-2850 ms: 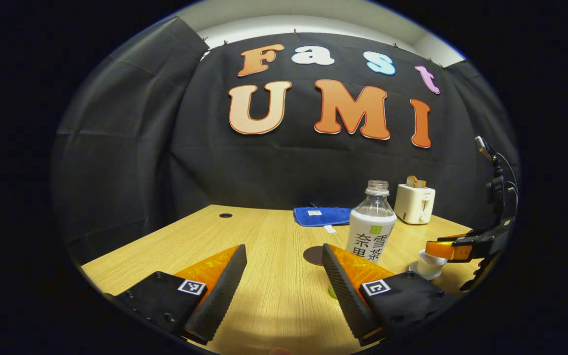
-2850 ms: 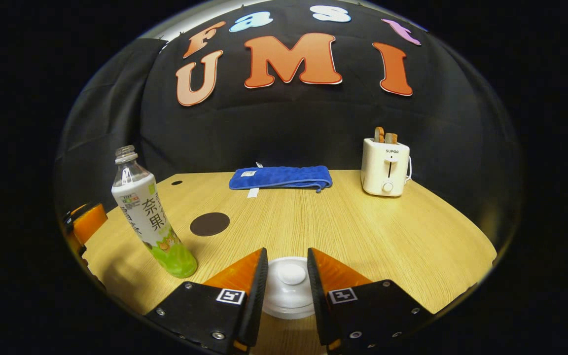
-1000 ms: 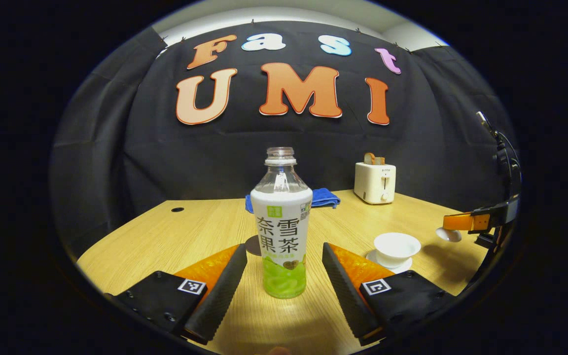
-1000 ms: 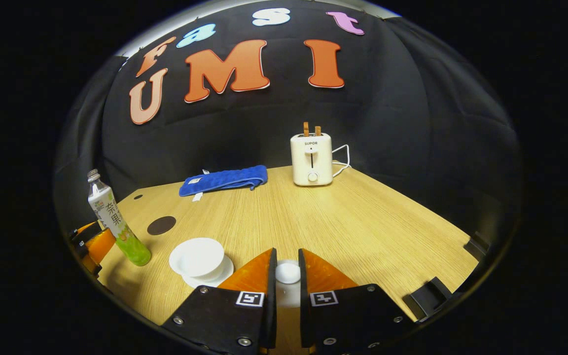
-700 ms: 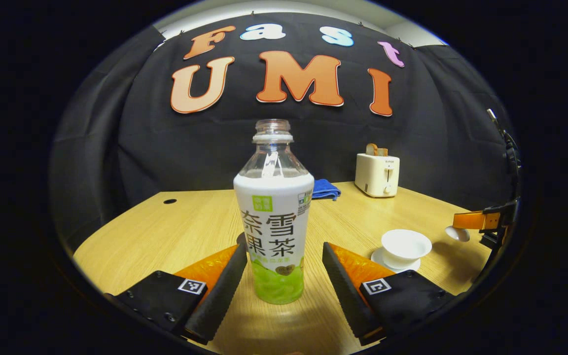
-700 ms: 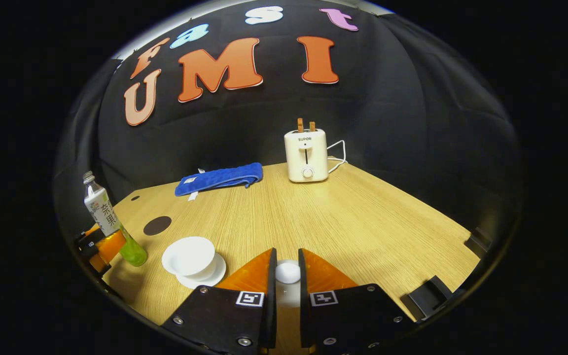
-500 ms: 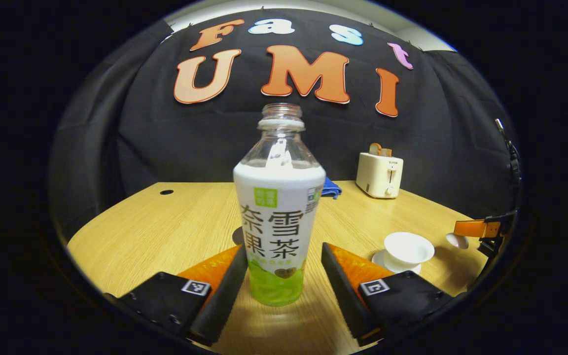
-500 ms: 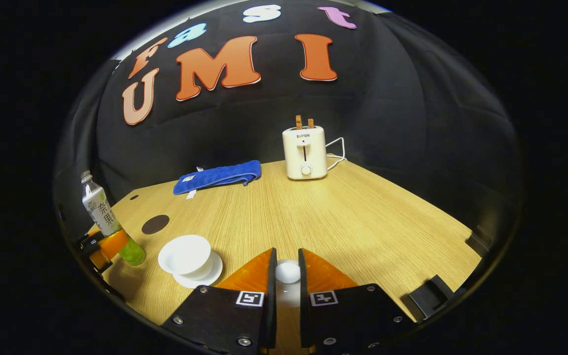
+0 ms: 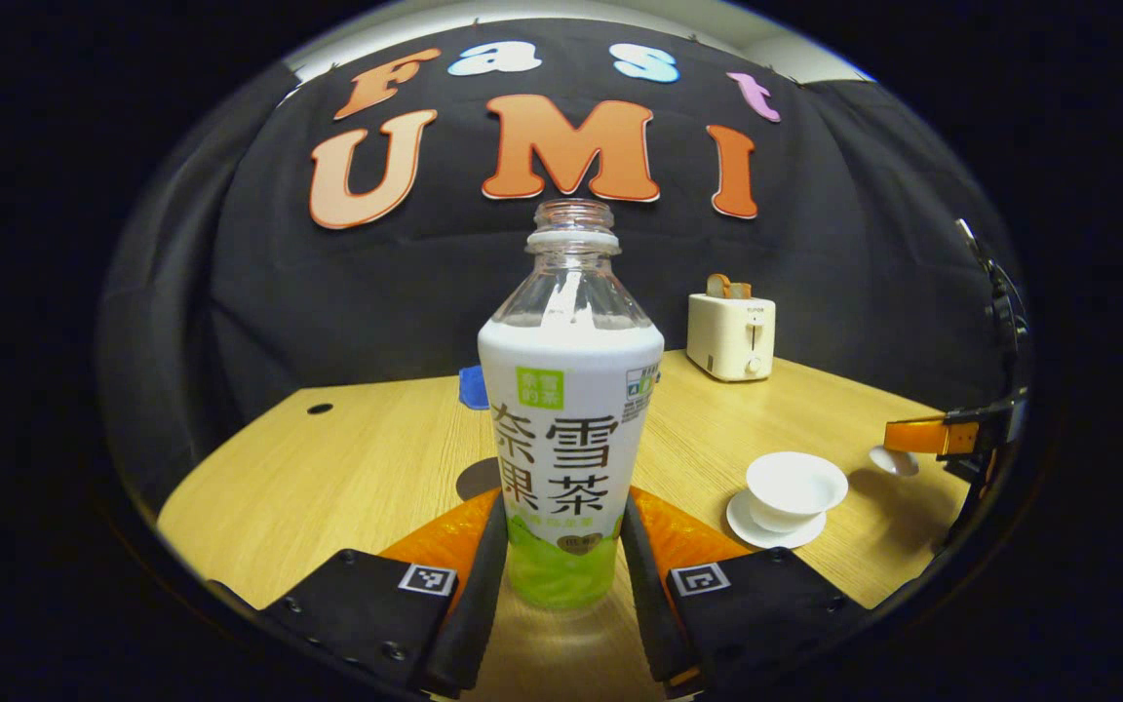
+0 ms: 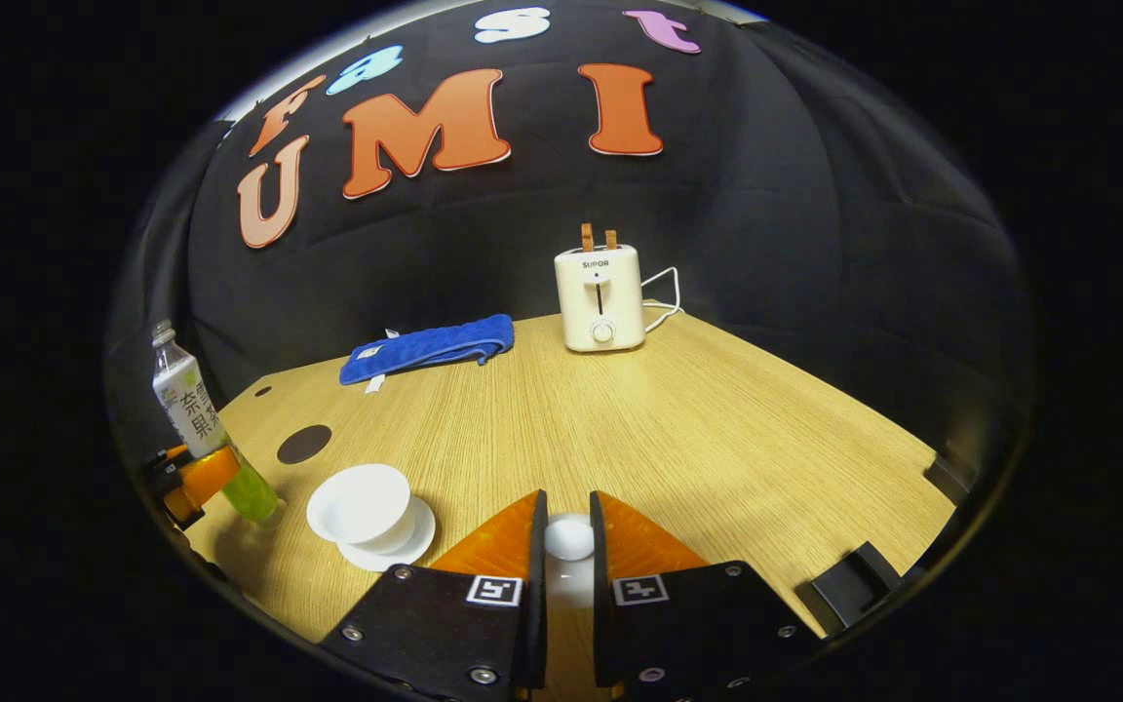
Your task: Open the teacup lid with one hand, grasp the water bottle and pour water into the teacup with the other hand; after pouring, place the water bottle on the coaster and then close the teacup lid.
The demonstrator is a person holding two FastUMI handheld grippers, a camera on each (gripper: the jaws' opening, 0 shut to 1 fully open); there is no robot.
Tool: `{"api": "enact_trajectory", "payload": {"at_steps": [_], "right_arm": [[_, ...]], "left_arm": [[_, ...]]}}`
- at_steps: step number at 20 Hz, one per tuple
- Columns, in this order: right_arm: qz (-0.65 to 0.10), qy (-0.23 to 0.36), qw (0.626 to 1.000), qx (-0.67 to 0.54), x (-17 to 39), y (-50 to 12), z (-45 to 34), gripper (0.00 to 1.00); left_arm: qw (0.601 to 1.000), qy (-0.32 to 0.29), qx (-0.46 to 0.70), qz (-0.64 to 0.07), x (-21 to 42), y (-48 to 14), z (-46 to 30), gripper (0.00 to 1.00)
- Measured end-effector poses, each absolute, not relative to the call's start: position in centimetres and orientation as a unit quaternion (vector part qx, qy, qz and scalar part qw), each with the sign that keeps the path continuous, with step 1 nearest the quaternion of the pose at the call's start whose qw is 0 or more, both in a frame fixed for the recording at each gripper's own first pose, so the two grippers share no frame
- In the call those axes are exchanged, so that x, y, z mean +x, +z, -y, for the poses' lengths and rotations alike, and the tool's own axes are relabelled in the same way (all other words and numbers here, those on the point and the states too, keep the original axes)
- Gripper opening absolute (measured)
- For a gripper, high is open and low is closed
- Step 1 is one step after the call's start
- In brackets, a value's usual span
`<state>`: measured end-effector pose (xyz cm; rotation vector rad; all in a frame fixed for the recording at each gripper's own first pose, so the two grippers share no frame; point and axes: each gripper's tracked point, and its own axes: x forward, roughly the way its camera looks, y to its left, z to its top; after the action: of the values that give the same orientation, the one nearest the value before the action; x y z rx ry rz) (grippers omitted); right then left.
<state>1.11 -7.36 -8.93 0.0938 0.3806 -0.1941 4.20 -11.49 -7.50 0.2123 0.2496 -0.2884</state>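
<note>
the worktop [image 9: 328, 468] carries the uncapped water bottle [image 9: 566, 429] upright at centre, clamped low on both sides by the left gripper [image 9: 561, 556] fingers. at 4 o'clock sits the open teacup [image 9: 795, 483] on its saucer. the right gripper [image 10: 563, 556] fingers pinch the teacup lid [image 10: 569, 538] by its knob, at 6 o'clock in the right gripper view.

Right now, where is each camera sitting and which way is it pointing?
Left gripper view: low over the table, facing the booth wall; left gripper jaws closed on the bottle.
Right gripper view: over the table's right part, facing the toaster; right gripper jaws clamp the lid.
Shared: bottle, teacup, toaster, coaster, blue cloth.
</note>
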Motion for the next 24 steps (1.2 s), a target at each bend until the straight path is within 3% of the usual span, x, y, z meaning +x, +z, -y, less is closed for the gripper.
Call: {"api": "enact_trajectory", "payload": {"at_steps": [14,21,24], "right_arm": [[-0.181,-0.102,0.976,0.060,-0.3,-8.0,8.0,0.19],[-0.180,-0.114,0.975,0.069,-0.9,-8.2,9.3,0.19],[-0.183,-0.113,0.974,0.071,-1.1,-8.3,9.5,0.20]], "left_arm": [[0.905,-0.179,0.362,-0.133,4.4,-6.0,12.7,0.64],[0.835,-0.211,0.484,-0.153,4.6,-7.9,13.8,0.64],[0.785,-0.201,0.573,-0.121,5.4,-7.4,13.8,0.67]]}}
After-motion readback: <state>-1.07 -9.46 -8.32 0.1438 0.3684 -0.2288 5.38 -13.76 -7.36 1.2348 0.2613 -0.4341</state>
